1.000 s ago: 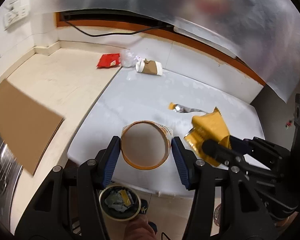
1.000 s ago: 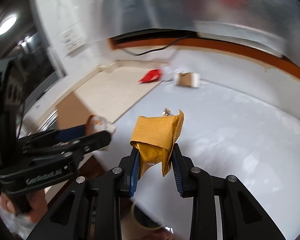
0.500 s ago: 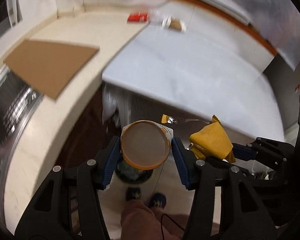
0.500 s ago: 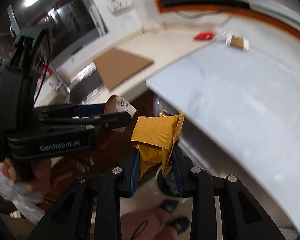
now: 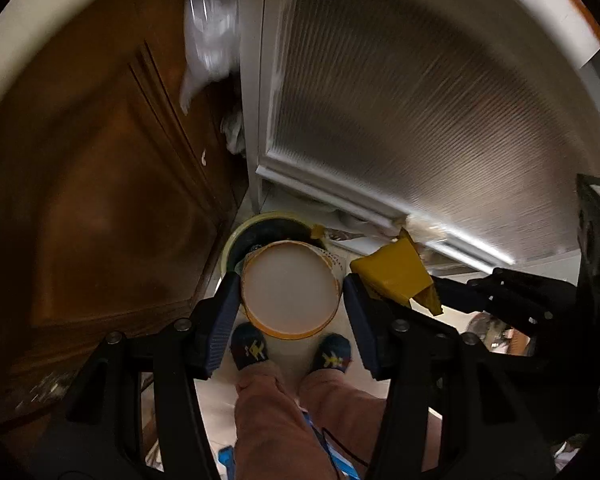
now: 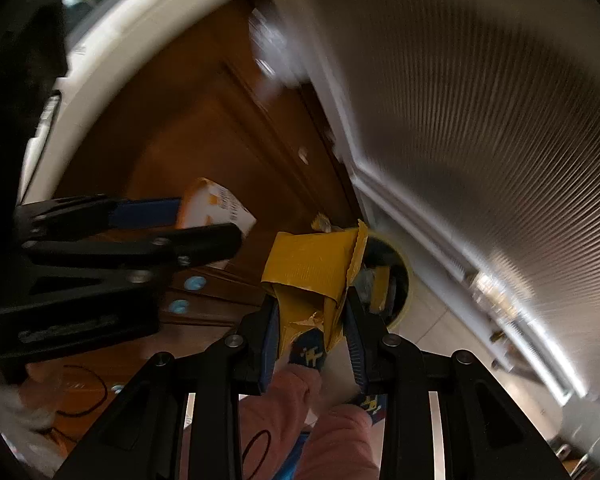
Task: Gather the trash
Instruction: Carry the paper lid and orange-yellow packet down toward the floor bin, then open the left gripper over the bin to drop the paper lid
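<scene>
My left gripper (image 5: 290, 300) is shut on a paper cup (image 5: 290, 294) with an orange rim, seen bottom-on, pointing steeply down. Just beyond the cup stands a round bin (image 5: 240, 240) on the floor, dark inside, mostly hidden by the cup. My right gripper (image 6: 314, 316) is shut on a crumpled yellow wrapper (image 6: 312, 268); that wrapper (image 5: 396, 274) also shows at the right in the left wrist view. In the right wrist view the bin (image 6: 396, 280) lies right behind the wrapper with scraps in it, and the cup (image 6: 216, 208) sits in the left gripper at the left.
A brown wooden cabinet door (image 5: 100, 200) stands left of the bin. A ribbed silver appliance front (image 5: 420, 100) stands to its right. The person's legs in pink trousers (image 5: 284, 412) and patterned socks (image 5: 250, 346) are below the grippers. A plastic bag (image 5: 208, 32) hangs in the gap.
Both grippers have dropped from counter height and tilted down toward the floor. The counter and table top have left the view; the bin now lies close under the held cup and wrapper.
</scene>
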A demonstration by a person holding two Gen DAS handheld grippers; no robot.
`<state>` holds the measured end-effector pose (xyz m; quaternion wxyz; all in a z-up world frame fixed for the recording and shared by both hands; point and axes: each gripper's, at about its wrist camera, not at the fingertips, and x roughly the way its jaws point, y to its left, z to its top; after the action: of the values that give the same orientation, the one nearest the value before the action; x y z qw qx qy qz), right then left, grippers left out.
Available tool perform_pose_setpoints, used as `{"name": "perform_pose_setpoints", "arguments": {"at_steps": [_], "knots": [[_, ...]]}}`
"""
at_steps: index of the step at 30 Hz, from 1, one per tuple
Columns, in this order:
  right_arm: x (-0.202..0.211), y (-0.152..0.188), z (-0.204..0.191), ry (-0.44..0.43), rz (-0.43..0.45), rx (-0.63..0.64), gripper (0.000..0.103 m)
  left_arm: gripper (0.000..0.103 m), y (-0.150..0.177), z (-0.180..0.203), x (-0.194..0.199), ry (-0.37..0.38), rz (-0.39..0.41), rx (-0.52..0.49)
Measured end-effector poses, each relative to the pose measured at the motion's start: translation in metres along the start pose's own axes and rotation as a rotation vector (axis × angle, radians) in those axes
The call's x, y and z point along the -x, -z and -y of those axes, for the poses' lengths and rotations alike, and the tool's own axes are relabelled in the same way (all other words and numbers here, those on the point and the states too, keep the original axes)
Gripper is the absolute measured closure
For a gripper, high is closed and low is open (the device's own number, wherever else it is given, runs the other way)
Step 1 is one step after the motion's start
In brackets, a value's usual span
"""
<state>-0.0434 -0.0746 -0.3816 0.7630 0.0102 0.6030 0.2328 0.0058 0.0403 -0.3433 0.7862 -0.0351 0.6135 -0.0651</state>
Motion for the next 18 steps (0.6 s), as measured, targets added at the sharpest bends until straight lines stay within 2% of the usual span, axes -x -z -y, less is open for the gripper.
{"name": "perform_pose_setpoints", "arguments": {"at_steps": [8,13,18], "knots": [[-0.137,0.012,0.046,0.038,-0.07,-0.087,0.073,0.053,0.016,-0.012,-0.118,0.0,-0.057,-0.002],[-0.192,0.021,0.068,0.058,-0.083,-0.115,0.072,0.053,0.019,-0.026,-0.176,-0.021,-0.091,0.004],[-0.245,0.027,0.082,0.071,-0.102,-0.141,0.072,0.053,0.021,-0.037,-0.213,-0.023,-0.112,0.008]]}}
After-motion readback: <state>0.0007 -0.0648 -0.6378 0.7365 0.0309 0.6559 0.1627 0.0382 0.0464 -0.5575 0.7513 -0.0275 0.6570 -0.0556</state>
